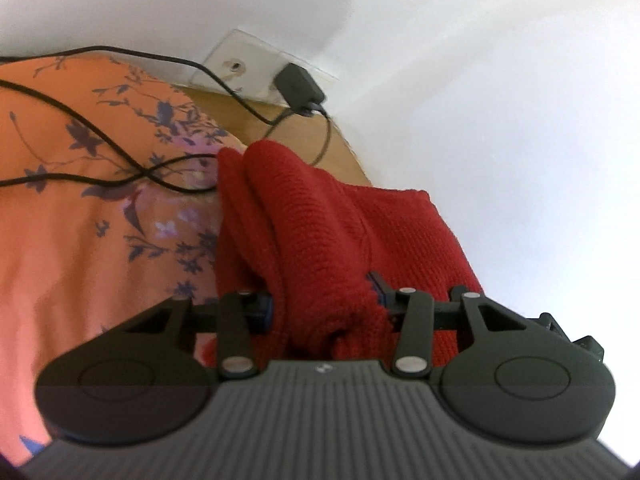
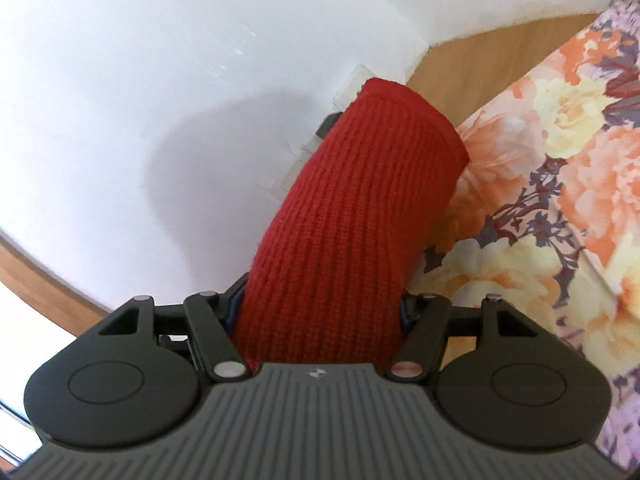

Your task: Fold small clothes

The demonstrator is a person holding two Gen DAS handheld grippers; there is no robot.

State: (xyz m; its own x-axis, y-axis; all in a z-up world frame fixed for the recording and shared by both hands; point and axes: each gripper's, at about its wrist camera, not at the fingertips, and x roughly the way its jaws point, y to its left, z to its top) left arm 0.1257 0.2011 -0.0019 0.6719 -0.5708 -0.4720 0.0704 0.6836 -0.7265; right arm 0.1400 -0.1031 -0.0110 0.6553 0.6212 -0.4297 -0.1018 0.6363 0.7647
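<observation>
2 claws, left claw (image 1: 325, 300) and right claw (image 2: 322, 308), each clamp 1 red knit garment (image 1: 320, 216) (bunched).

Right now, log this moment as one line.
left gripper: shut on red knit garment | right gripper: shut on it | garment lifted above floral bedding

Fingertips of left gripper (image 1: 324, 300) buried in red knit garment (image 1: 320, 232). Right gripper (image 2: 320, 312) fingertips likewise swallowed by garment. Black cable (image 1: 60, 100) cut off at frame edge, left of garment.
</observation>
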